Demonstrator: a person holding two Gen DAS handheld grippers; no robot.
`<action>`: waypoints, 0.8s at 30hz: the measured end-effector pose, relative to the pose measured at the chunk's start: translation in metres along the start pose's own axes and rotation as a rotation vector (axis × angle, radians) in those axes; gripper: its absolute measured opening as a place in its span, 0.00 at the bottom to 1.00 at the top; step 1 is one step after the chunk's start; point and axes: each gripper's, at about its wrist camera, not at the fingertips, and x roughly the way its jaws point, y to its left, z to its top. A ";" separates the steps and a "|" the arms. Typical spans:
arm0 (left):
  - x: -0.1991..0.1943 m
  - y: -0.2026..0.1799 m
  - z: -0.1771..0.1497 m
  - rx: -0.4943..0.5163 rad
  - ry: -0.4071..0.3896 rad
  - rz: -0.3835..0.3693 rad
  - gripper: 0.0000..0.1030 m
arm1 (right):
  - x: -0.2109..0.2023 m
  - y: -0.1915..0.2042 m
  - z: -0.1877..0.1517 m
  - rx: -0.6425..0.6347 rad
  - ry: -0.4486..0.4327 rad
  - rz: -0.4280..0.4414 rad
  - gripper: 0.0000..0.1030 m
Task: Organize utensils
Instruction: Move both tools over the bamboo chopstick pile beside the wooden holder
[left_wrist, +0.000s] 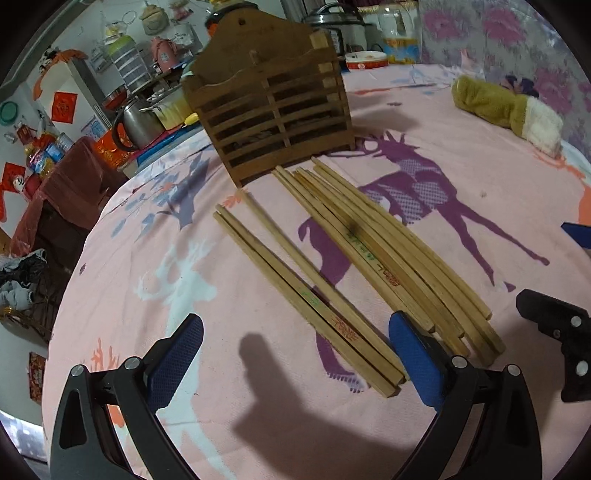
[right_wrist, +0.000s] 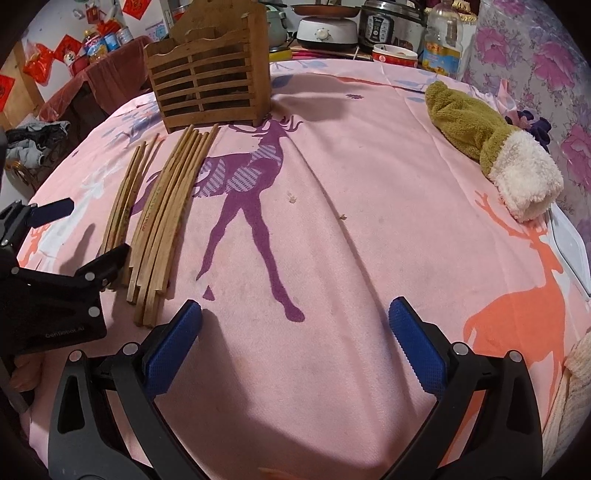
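**Chopsticks lie ready in front of the empty holder**

I hold my left gripper (left_wrist: 295, 354) low over the desk (left_wrist: 461, 177), its jaws wide open and holding nothing. The small group of 3 chopsticks (left_wrist: 295, 291) lies between them, with its near ends just beside the right blue pad. The bigger bundle (left_wrist: 388, 258) lies just to the right. My right gripper (right_wrist: 295, 347) is also open and empty, over bare pink cloth. The wooden holder (left_wrist: 277, 122) stands upright at the far ends of the sticks. I think it is best to close on the 3 sticks near their thick ends, squarely, so that none rolls out.
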 end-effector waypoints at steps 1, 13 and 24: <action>0.000 0.003 -0.002 0.001 0.006 -0.008 0.96 | 0.000 -0.001 0.000 0.005 -0.001 0.001 0.94; -0.012 0.067 -0.039 -0.154 0.057 -0.095 0.95 | -0.015 0.006 -0.002 -0.036 -0.082 0.011 0.94; -0.019 0.113 -0.055 -0.340 0.060 -0.176 0.95 | -0.018 0.002 -0.001 -0.018 -0.093 0.019 0.94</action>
